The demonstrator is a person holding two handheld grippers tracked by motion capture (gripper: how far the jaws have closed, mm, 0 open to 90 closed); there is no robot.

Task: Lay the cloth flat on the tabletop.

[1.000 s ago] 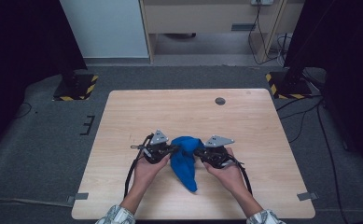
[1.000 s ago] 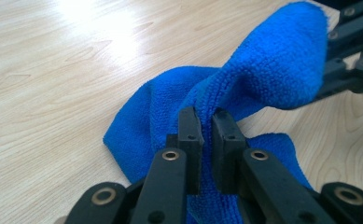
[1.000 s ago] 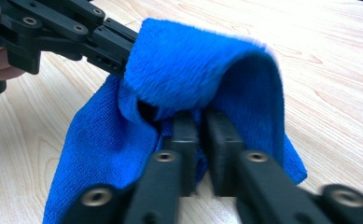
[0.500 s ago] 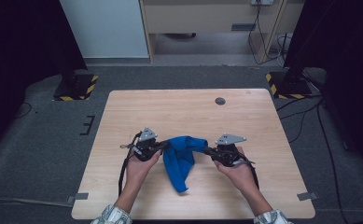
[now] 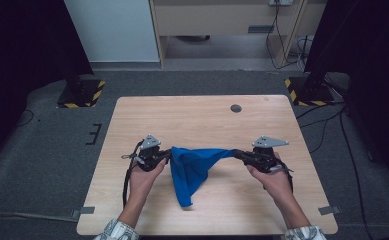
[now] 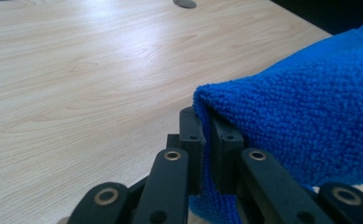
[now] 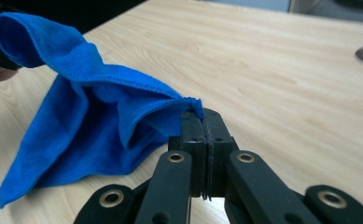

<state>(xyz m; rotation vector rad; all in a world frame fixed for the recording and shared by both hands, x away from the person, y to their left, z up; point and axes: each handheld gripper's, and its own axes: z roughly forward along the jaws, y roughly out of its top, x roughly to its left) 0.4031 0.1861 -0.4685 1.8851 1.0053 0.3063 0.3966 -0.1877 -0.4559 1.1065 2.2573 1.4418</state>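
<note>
The hands have drawn apart since a second ago, so the blue microfibre cloth (image 5: 194, 167) now stretches between them. The left gripper (image 5: 166, 157) and right gripper (image 5: 236, 153) each stay clamped on a corner; its loose middle sags to the table (image 5: 202, 120), likely opening it flat.

The right tool (image 7: 202, 122) pinches a corner of the blue cloth (image 7: 90, 126), which drapes onto the wooden table (image 7: 282, 70).

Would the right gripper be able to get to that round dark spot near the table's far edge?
Probably not yet: the right gripper is shut on the blue cloth, though bare table lies up to the spot.
</note>
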